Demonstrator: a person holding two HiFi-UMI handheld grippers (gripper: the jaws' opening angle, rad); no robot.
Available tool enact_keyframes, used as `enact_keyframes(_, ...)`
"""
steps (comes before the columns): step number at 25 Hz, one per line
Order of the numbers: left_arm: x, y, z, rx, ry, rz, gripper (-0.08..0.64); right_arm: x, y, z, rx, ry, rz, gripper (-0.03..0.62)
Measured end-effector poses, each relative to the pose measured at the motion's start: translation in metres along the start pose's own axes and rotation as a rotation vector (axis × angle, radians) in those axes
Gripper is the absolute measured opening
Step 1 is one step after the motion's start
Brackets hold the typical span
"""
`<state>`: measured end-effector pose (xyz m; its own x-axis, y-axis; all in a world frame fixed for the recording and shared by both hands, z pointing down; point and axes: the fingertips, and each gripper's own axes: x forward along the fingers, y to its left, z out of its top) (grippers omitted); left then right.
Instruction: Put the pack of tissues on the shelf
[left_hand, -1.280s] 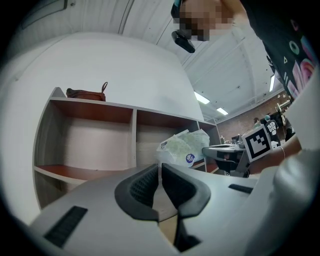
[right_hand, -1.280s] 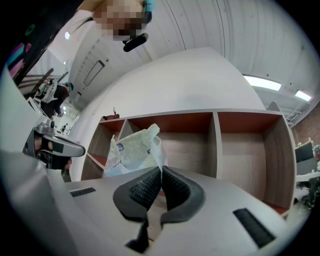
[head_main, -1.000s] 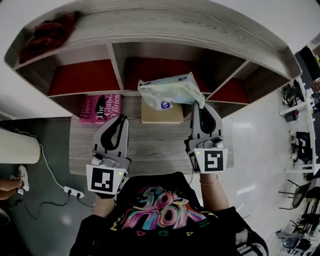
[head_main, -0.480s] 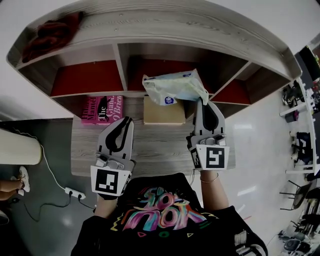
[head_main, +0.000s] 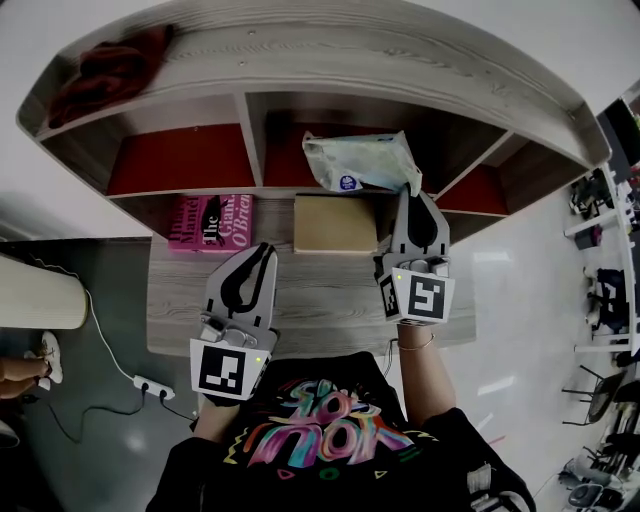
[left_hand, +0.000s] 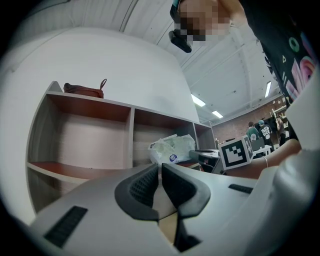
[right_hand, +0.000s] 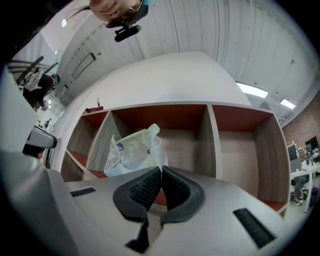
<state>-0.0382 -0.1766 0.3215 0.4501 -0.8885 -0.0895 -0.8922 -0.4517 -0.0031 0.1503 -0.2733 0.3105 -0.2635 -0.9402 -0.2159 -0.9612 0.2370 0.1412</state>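
The pack of tissues (head_main: 362, 162) is a pale green-white plastic pack with a round blue sticker. It hangs by its right corner from my right gripper (head_main: 413, 192), which is shut on the wrapper's edge. It is at the mouth of the shelf's middle compartment (head_main: 290, 150), above that compartment's red floor. In the right gripper view the pack (right_hand: 132, 150) sticks up just beyond the closed jaws of the right gripper (right_hand: 161, 172). My left gripper (head_main: 264, 252) is over the desk, shut, with nothing in it. From the left gripper (left_hand: 161, 167) the pack (left_hand: 172, 149) shows ahead to the right.
A pink book (head_main: 212, 222) and a tan box (head_main: 335, 223) lie on the desk (head_main: 310, 290) under the shelf. A dark red bag (head_main: 110, 70) sits on the shelf's top at the left. The left compartment (head_main: 180, 155) and right compartment (head_main: 485, 185) have red floors.
My right gripper has carried the pack forward, from above the tan box to the mouth of the middle compartment. The left gripper has kept its place.
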Motion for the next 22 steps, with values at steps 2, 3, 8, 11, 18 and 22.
enact_keyframes(2,0.000,0.000,-0.002,-0.005,0.003,0.002,0.038,0.005,-0.001,-0.004,-0.006,0.006,-0.010,0.017)
enact_keyframes(3,0.001,0.000,-0.001,-0.016,0.000,0.007,0.040,0.008,-0.001,-0.007,-0.008,0.012,-0.017,0.017)
enact_keyframes(8,0.001,0.000,-0.002,-0.018,0.000,0.017,0.038,0.020,-0.006,-0.023,0.005,0.063,-0.056,0.017)
enact_keyframes(11,0.000,-0.002,-0.004,-0.023,0.006,0.022,0.040,0.023,-0.004,-0.031,-0.004,0.087,-0.055,0.017)
enact_keyframes(18,-0.002,-0.003,-0.006,-0.027,0.022,0.032,0.040,0.027,0.001,-0.038,-0.009,0.122,-0.025,0.017)
enact_keyframes(22,-0.003,-0.005,-0.007,-0.025,0.025,0.031,0.038,0.028,0.004,-0.041,0.008,0.138,-0.002,0.017)
